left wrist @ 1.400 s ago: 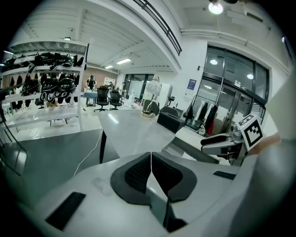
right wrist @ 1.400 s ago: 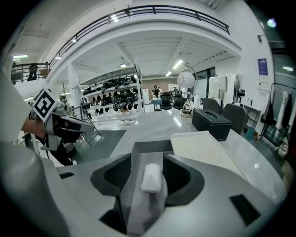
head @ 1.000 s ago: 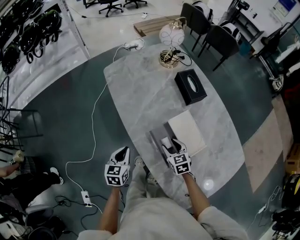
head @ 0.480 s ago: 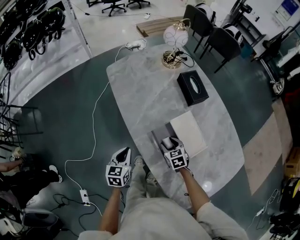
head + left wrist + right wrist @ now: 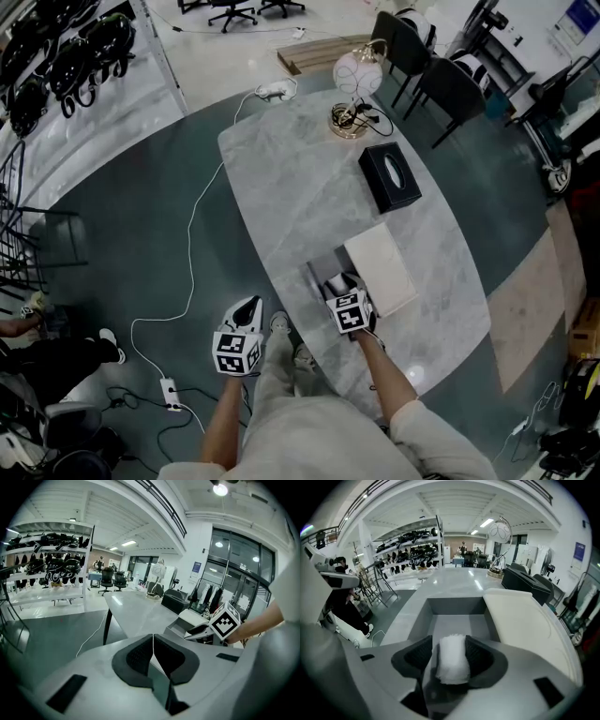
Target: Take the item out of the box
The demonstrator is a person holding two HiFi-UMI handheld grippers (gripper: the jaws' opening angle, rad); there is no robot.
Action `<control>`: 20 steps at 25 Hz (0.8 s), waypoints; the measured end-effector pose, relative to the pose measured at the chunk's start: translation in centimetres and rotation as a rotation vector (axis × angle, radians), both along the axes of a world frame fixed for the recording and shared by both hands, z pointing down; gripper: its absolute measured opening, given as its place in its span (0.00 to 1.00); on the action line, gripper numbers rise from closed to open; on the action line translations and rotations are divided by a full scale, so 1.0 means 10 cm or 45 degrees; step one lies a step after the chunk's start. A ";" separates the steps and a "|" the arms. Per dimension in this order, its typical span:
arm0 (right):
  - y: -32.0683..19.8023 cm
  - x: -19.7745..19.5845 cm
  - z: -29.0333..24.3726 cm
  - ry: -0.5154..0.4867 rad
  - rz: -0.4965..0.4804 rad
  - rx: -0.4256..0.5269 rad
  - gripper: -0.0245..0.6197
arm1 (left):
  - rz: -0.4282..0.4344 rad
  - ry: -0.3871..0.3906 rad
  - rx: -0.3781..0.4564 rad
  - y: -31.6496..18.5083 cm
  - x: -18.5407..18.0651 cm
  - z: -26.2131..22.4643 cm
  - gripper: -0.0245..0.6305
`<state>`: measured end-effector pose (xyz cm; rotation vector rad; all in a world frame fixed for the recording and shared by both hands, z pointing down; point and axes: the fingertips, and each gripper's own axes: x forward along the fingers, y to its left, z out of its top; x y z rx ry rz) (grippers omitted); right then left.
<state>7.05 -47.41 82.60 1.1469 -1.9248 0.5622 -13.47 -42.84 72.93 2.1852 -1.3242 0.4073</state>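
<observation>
An open grey box [image 5: 323,272] lies near the table's near edge, its white lid [image 5: 380,268] lying flat beside it. In the right gripper view the grey box [image 5: 454,616] shows a bare grey floor ahead of the jaws. My right gripper [image 5: 339,287] hangs over the box's near end, shut on a white rolled cloth [image 5: 451,659] that fills the space between its pads. The white cloth [image 5: 336,285] peeks out ahead of the marker cube. My left gripper [image 5: 243,317] hangs off the table's left side, shut with nothing between its pads [image 5: 140,656].
A grey marble table [image 5: 300,187] carries a black tissue box [image 5: 391,176] and a globe lamp [image 5: 353,89] at its far end. A white cable [image 5: 192,225] runs over the floor on the left. Dark chairs [image 5: 441,80] stand at the far right.
My right gripper has drawn up and slightly back over the box's near end with the white cloth in it. The left gripper has hardly moved.
</observation>
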 end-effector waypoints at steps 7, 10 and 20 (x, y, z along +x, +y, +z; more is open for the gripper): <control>0.07 0.06 0.15 0.098 0.006 -0.068 0.34 | -0.004 0.002 -0.001 0.02 -0.03 0.00 0.07; 0.09 0.07 0.17 0.090 0.013 -0.075 0.34 | -0.012 0.001 0.000 0.03 -0.07 0.00 0.07; 0.09 0.06 0.18 0.070 -0.001 -0.067 0.33 | -0.024 0.015 0.007 0.03 -0.11 -0.02 0.07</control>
